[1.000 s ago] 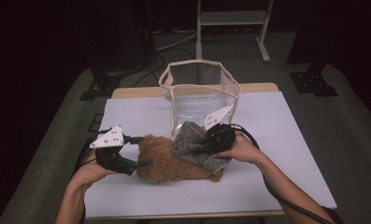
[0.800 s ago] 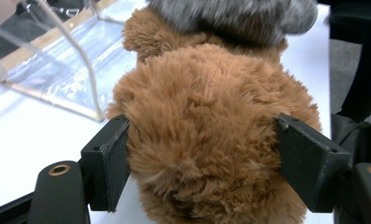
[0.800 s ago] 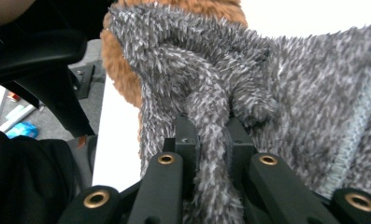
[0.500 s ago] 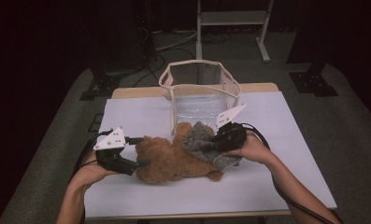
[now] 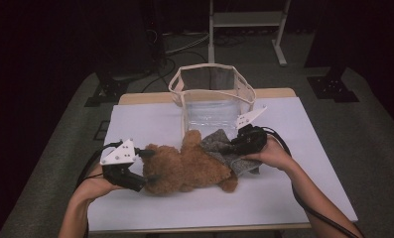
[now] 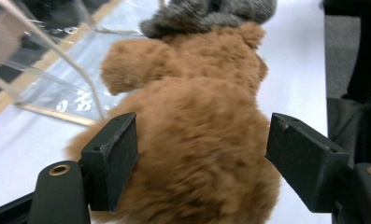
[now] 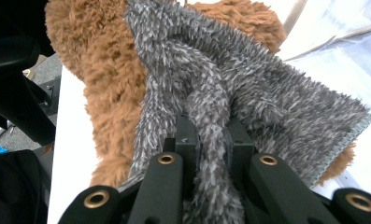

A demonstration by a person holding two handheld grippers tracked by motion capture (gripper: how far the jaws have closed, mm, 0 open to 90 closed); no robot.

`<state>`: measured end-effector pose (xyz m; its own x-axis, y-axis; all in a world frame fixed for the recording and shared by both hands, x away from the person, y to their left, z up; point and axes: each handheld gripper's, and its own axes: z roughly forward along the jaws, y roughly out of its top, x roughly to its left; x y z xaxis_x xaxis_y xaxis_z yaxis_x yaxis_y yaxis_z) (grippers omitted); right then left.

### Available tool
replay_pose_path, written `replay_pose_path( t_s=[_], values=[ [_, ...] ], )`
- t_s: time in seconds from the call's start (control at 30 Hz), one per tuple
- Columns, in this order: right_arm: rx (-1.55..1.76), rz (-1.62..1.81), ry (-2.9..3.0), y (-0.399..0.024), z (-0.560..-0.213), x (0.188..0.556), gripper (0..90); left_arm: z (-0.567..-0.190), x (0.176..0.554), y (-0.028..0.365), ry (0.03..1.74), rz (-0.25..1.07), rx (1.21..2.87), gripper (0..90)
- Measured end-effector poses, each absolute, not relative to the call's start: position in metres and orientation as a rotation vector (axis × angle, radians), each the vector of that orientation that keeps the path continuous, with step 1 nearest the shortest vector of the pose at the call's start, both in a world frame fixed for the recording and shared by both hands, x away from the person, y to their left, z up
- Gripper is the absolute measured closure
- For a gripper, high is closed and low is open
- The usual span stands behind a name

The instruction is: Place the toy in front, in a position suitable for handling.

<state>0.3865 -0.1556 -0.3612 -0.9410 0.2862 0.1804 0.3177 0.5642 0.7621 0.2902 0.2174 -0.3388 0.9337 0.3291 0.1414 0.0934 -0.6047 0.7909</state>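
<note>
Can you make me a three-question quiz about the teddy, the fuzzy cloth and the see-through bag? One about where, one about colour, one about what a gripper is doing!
1. Where does the teddy bear lie?
A. inside the clear bag
B. on the white table, in front of the clear bag
C. on the floor

2. What colour is the fuzzy cloth?
A. grey
B. red
C. yellow

3. What is the right gripper doing?
A. hanging open in the air
B. pinching the teddy bear's ear
C. clamped shut on the fuzzy cloth

Answers:
1 B: the bear rests on the table, nearer the person than the clear bag.
2 A: its pile is grey against the brown fur.
3 C: a fold of cloth is squeezed between its jaws.
</note>
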Motion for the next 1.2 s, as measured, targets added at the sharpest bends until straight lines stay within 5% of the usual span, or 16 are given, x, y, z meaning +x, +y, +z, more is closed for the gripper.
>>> replay_pose_path(
  t_s=[0.37,0.73,1.2],
  values=[
    [-0.418,-1.347,-2.736,-0.136,-0.361,0.371,79.2,-0.375,0.314,0.237,0.515,0.371,2.223,24.7],
    [-0.511,-1.379,-2.780,-0.144,-0.356,0.377,79.1,-0.360,0.299,0.203,0.317,0.312,2.236,24.6],
    [-0.386,-1.349,-2.730,-0.126,-0.359,0.364,79.2,-0.373,0.320,0.201,0.383,0.401,2.298,25.6]
  ],
)
